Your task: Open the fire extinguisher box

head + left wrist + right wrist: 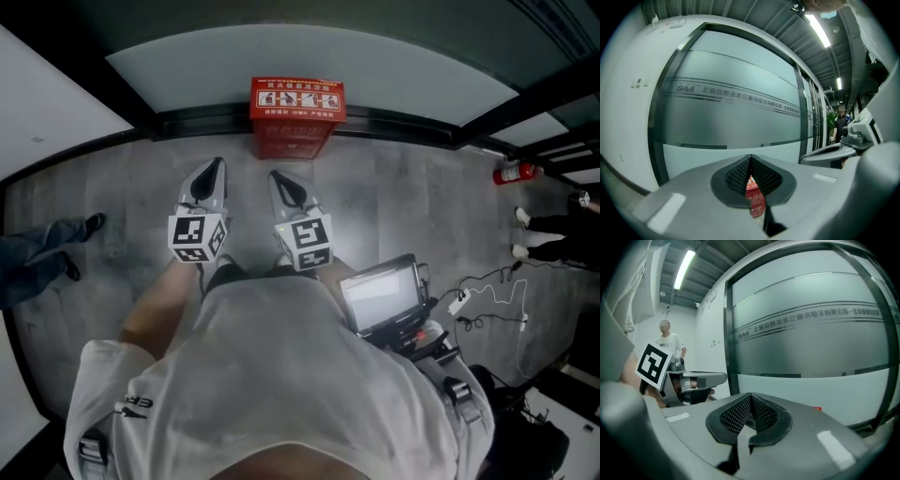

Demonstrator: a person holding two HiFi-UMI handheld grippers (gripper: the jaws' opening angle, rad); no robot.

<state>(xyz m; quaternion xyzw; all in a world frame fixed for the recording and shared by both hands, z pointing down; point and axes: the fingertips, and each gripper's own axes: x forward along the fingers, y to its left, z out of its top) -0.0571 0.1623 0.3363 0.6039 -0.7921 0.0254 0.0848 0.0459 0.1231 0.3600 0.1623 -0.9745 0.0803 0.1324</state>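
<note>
Left gripper (pixel 751 160) closed, red box (pixel 754 199) beyond

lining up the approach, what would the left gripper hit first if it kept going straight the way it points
Most likely the red fire extinguisher box against the glass wall: it shows dead ahead, just below the left gripper and its shut jaws. Depth is unclear, so it might pass above to the glass.

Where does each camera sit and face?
Head view: on the head, steeply down at floor, box, left gripper, right gripper; torso, forearm show.
Left gripper view: on left gripper, along its shut jaws toward the glass wall and box.
Right gripper view: on right gripper, along shut jaws toward the same wall; left gripper shows.
Shared: box, in head and left gripper views.
</note>
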